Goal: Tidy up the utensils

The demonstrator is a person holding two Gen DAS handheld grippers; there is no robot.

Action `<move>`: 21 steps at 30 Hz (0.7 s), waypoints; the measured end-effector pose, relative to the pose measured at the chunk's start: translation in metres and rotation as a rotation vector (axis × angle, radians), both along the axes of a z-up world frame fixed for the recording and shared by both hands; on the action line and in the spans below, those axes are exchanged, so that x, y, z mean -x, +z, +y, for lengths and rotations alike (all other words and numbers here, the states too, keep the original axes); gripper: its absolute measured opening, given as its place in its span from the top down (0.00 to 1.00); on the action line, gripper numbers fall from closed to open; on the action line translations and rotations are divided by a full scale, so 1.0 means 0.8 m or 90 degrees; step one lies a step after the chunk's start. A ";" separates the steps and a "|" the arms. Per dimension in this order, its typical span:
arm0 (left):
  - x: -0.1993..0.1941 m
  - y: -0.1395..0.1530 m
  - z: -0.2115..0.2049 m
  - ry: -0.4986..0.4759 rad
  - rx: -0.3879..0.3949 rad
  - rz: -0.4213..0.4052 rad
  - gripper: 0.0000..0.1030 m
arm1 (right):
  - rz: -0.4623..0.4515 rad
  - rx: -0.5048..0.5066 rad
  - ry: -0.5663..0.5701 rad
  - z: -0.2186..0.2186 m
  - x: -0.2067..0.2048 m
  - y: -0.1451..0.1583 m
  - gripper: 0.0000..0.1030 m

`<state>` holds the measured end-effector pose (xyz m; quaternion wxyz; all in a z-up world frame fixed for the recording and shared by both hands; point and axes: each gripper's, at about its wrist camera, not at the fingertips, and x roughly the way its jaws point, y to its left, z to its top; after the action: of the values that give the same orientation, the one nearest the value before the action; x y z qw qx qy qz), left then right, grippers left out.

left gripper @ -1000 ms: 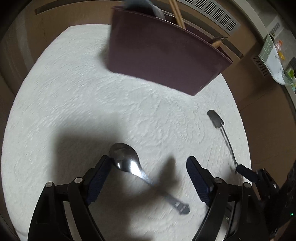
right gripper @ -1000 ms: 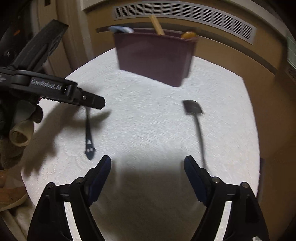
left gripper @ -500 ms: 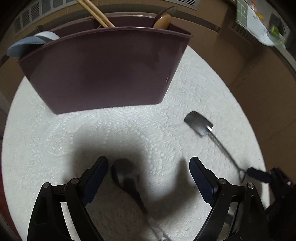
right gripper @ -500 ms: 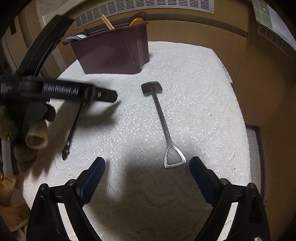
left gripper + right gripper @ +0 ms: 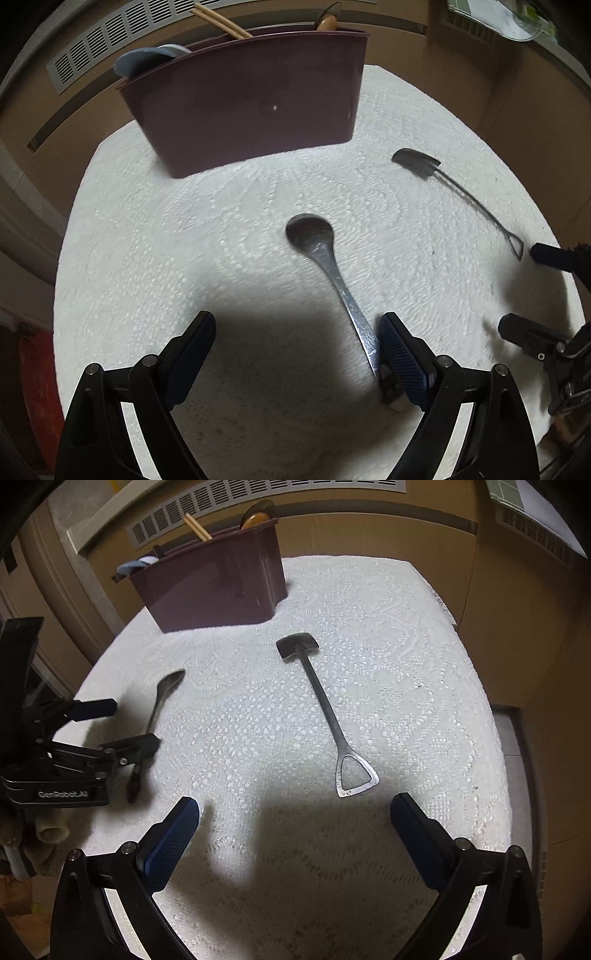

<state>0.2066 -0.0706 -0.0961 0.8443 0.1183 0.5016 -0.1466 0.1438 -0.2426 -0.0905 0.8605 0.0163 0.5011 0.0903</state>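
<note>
A metal spoon [image 5: 325, 266] lies on the white lace cloth [image 5: 184, 258], bowl toward the maroon utensil holder [image 5: 251, 107]. My left gripper [image 5: 295, 332] is open; the spoon's handle end lies against its right finger's inner pad [image 5: 402, 362]. A shovel-shaped metal utensil [image 5: 325, 709] lies mid-cloth, its loop handle just ahead of my open, empty right gripper [image 5: 295, 812]. The right wrist view also shows the spoon [image 5: 162, 701], the holder [image 5: 214, 583] and my left gripper [image 5: 122, 727] around the spoon's handle. The shovel utensil [image 5: 454, 192] and my right gripper [image 5: 532, 291] show in the left wrist view.
The holder has chopsticks [image 5: 221, 24], a wooden spoon [image 5: 327, 22] and a blue-grey utensil [image 5: 147, 61] standing in it. The round table's edge [image 5: 495, 716] drops off to the right. A vented wall panel [image 5: 295, 491] runs behind.
My left gripper has drawn back from the holder and shifted left, so the spoon's handle now lies by its right finger. My right gripper has come closer to the shovel utensil's loop handle.
</note>
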 end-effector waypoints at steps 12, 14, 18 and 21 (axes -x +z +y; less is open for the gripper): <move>-0.001 0.000 0.040 0.020 -0.005 -0.010 0.13 | -0.070 0.074 0.024 -0.002 0.004 0.028 0.03; -0.002 0.003 0.043 0.025 0.003 -0.017 0.13 | -0.082 0.067 0.034 -0.013 -0.002 0.038 0.06; 0.011 0.020 0.047 0.038 0.053 -0.027 0.13 | -0.081 0.057 0.031 -0.034 -0.030 0.044 0.21; 0.017 0.027 0.057 0.041 0.071 -0.036 0.14 | -0.058 0.061 0.034 -0.036 -0.066 0.037 0.39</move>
<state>0.1933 -0.0247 -0.0746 0.8679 0.0586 0.4720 -0.1435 0.1963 -0.2711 -0.0611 0.8796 -0.0426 0.4653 0.0896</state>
